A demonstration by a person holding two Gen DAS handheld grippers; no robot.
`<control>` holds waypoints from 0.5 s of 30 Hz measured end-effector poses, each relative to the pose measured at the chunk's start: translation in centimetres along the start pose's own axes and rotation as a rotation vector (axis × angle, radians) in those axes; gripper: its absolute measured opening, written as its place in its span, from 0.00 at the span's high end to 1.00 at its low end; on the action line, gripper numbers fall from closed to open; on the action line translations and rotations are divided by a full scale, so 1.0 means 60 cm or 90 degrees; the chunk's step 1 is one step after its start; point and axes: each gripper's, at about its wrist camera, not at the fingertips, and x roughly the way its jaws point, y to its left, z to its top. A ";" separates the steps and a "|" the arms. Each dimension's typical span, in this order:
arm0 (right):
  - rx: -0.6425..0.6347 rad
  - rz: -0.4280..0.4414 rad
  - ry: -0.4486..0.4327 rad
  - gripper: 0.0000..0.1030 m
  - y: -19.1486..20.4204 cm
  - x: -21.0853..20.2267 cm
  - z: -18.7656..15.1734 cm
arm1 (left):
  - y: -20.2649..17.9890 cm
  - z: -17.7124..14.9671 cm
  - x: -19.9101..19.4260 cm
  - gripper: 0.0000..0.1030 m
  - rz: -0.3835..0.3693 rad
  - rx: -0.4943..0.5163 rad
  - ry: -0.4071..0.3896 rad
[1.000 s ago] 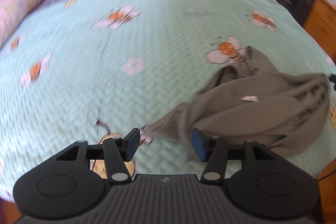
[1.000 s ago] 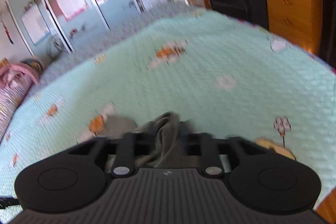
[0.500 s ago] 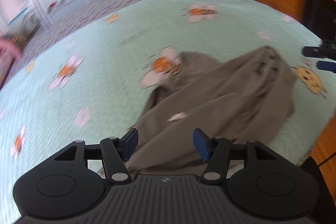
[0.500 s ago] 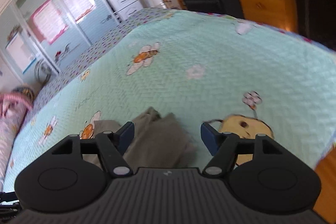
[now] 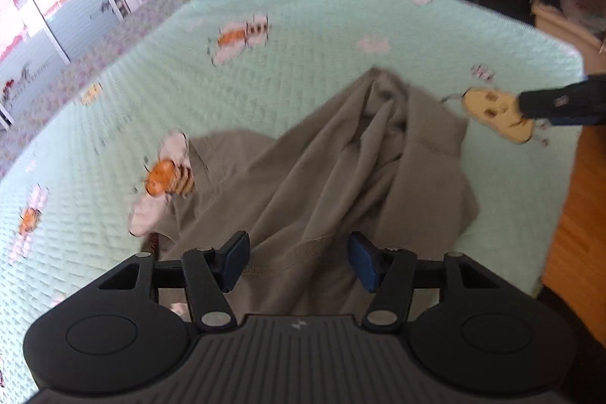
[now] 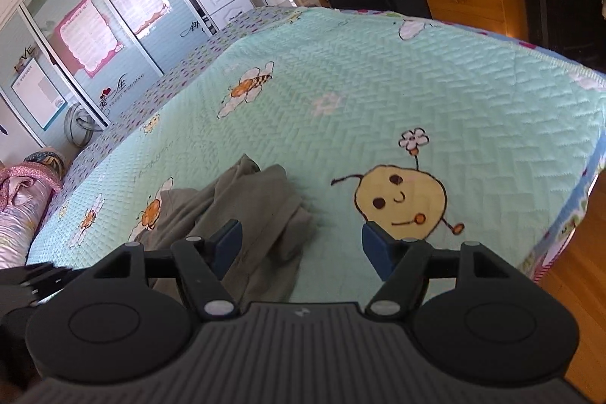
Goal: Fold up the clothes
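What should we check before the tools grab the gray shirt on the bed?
1. Left tool open: ok. Its jaws have just been closing, but the pads do not press the cloth yet.
2. Cloth between the left tool's pads: ok, a stitched hem of the gray shirt lies in the gap.
3. Right tool open: ok, jaws wide, holding nothing.
4. Right tool lined up on the shirt: not ok, only its left pad is over cloth; the right pad is over the bee quilt.
5. Shirt spread flat: not ok, it is crumpled and bunched.
6. Which part of the shirt the hem belongs to: cannot tell.
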 end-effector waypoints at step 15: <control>0.005 0.038 0.042 0.31 0.004 0.010 -0.042 | 0.183 -0.062 -0.163 0.99 0.044 -0.375 -0.136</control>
